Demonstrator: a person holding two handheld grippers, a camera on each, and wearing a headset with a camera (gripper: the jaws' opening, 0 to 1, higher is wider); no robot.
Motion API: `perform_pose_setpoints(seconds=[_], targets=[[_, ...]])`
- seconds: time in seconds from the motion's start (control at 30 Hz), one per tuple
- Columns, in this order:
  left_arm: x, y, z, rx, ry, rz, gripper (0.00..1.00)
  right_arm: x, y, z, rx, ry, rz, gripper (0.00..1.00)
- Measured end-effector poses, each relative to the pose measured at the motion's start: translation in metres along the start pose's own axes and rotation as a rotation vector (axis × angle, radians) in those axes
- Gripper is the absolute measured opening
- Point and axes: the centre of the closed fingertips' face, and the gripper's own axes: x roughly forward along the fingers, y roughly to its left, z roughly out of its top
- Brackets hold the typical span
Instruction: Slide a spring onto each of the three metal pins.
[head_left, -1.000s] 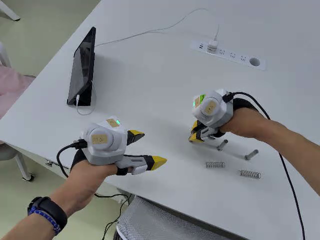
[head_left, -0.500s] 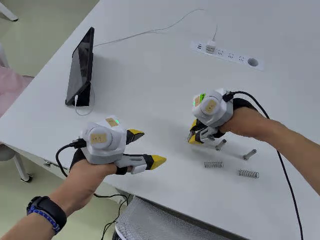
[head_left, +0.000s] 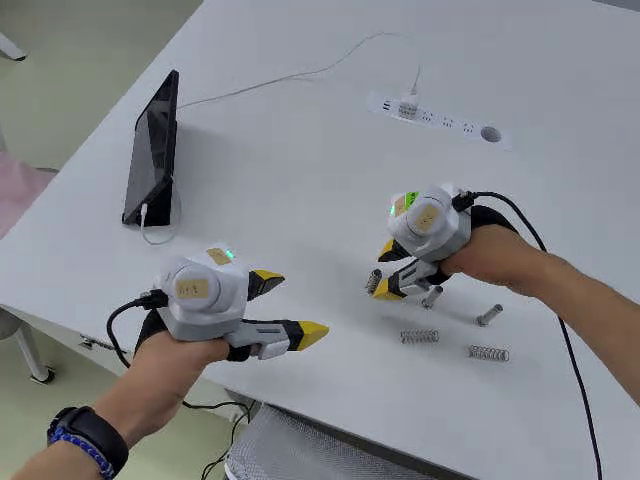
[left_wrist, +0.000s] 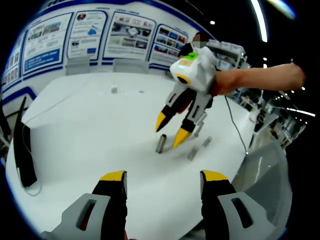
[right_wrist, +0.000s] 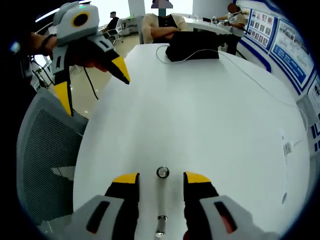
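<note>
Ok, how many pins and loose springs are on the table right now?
Metal pins: 3 (upright pin, middle pin, outer pin)
Loose springs: 2 (inner spring, outer spring)
Total: 5

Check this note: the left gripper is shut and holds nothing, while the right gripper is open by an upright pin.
The left gripper is open, not shut: the left gripper view shows its jaws apart with nothing between them. The rest stands: the right gripper is open by the upright pin.
</note>
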Motion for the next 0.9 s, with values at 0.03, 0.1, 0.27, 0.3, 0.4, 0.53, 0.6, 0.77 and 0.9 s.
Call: perform_pose_setpoints(seconds=[0.03,0.1,0.27,0.3,0.4,0.53,0.6,0.77,0.9], targets=[[0.000,0.000,0.001,0.000,-0.002,0.000,0.60,-0.001,0.000,0.000,0.007,-0.005,-0.003,0.36],[0.000,-0.001,0.001,0.000,-0.004,0.000,0.60,-0.003,0.002,0.000,0.024,-0.016,-0.008,0.37],[-0.001,-0.001,0.002,0.002,-0.007,0.000,0.60,-0.009,0.003,0.002,0.090,-0.068,-0.022,0.38],[-0.001,-0.001,0.002,0.002,-0.008,-0.001,0.60,-0.010,0.003,0.002,0.105,-0.080,-0.025,0.39],[-0.002,-0.001,0.002,0.003,-0.008,0.001,0.60,-0.016,0.003,0.004,0.147,-0.116,-0.040,0.41],[-0.002,-0.001,0.003,0.005,-0.009,0.003,0.61,-0.023,0.005,0.003,0.186,-0.156,-0.051,0.44],[-0.003,-0.001,0.003,0.004,-0.010,0.004,0.61,-0.026,0.007,0.002,0.201,-0.167,-0.057,0.44],[-0.003,-0.002,0.003,0.010,-0.008,0.004,0.62,-0.033,0.011,-0.004,0.232,-0.187,-0.077,0.47],[-0.002,-0.002,0.003,0.016,-0.006,0.003,0.63,-0.039,0.015,-0.006,0.263,-0.217,-0.091,0.51]])
